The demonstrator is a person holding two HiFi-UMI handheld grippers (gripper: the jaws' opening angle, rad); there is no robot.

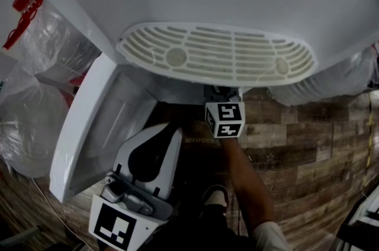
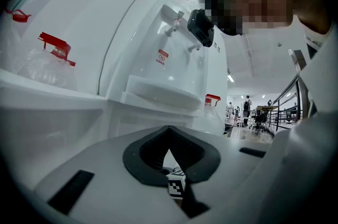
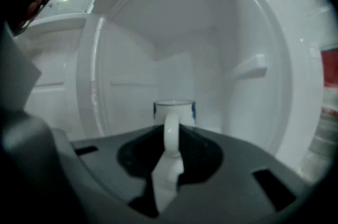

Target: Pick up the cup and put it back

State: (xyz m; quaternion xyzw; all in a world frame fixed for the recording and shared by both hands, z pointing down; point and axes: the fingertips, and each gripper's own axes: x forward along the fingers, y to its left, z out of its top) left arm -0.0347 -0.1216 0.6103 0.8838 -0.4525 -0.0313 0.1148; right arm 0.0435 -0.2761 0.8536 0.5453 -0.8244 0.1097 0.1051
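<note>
Left gripper: jaws together, empty, beside the open door. Right gripper: clamped on the cup handle. Cup: upright, inside the cabinet. Status: grasp made; release outstanding; whether lifting out or returning, unclear.
</note>
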